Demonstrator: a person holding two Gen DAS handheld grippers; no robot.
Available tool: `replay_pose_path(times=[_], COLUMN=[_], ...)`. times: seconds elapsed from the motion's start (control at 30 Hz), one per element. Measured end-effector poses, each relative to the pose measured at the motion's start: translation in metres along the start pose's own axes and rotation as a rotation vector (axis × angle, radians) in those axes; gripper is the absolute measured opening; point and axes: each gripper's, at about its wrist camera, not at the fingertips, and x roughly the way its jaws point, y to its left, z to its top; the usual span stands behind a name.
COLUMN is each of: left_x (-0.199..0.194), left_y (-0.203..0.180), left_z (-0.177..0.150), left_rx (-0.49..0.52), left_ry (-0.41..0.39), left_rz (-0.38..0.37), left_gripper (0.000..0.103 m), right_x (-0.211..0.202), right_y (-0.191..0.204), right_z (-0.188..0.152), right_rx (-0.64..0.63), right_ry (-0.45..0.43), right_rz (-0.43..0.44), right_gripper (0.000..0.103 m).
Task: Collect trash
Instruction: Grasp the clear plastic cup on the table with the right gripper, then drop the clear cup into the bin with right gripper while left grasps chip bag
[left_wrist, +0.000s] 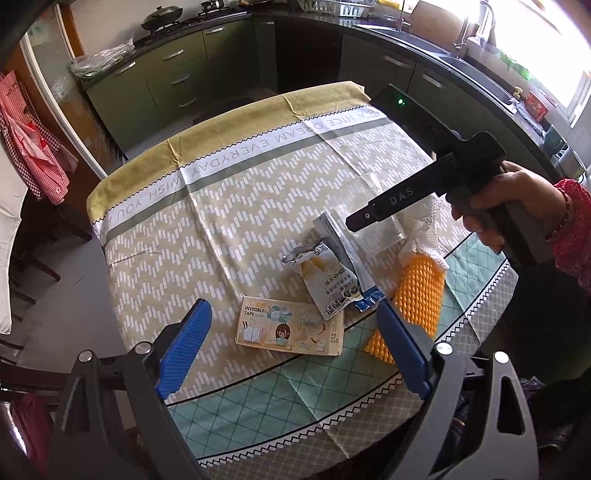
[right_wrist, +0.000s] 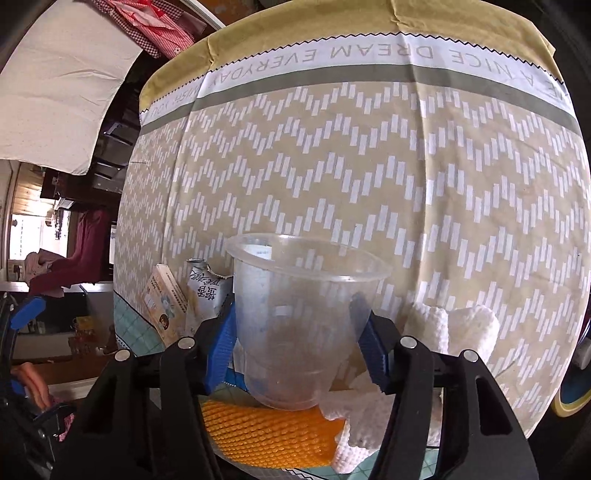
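Note:
In the right wrist view a clear plastic cup (right_wrist: 295, 314) stands between the blue pads of my right gripper (right_wrist: 291, 299), which press on its two sides. Under it lie an orange foam net (right_wrist: 266, 432) and a white foam net (right_wrist: 461, 332). My left gripper (left_wrist: 291, 308) is open just above an "Invisible Tape" box (left_wrist: 291, 328), holding nothing. Past the box lie a crumpled snack wrapper (left_wrist: 325, 280), a silver wrapper (left_wrist: 332, 232) and a small blue wrapper (left_wrist: 367, 301). A hand holds the right gripper's black finger (left_wrist: 391, 205) over the cup at the right.
The trash sits near the front right of a table under a patterned cloth (left_wrist: 258, 192). Dark green cabinets (left_wrist: 177, 74) and a counter with a sink (left_wrist: 436, 44) ring the far side. Red checked cloth (left_wrist: 33, 147) hangs at the left.

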Motion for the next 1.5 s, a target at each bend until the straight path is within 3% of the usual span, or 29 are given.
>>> replay_pose_path(times=[0.23,0.37,0.73,0.9,1.07,1.2,1.5], left_x=[0.038,0.067,0.126,0.142,0.149,0.153,0.148], left_y=[-0.007,-0.016,-0.012,-0.009,-0.012,-0.015,0.002], left_z=[0.014,0.023,0.04,0.036,0.035,0.036,0.02], left_rx=[-0.036,-0.076,-0.275,-0.337,-0.354,-0.373,-0.436], left_ry=[0.103,0.165,0.284,0.332,0.332,0.342,0.343], left_rz=[-0.011,-0.028,-0.018,-0.006,0.009,-0.003,-0.035], left_gripper=[0.087,0.087,0.085,0.071,0.068,0.057,0.052], right_x=[-0.062,-0.104,-0.177,-0.187,-0.184,-0.179,-0.173], right_y=[-0.009,-0.027,-0.161,-0.222,-0.269,-0.29,-0.301], right_z=[-0.012,-0.032,-0.104,-0.125,-0.138,-0.146,-0.155], right_rx=[-0.026,-0.045,0.135,0.233,0.306,0.337,0.346], right_ry=[-0.107,-0.198,-0.334,-0.378,-0.388,-0.386,-0.386], right_rz=[0.056,0.015,-0.075,-0.113,-0.109,-0.097,-0.089], right_gripper=[0.058,0.058,0.059,0.059,0.059,0.059,0.059])
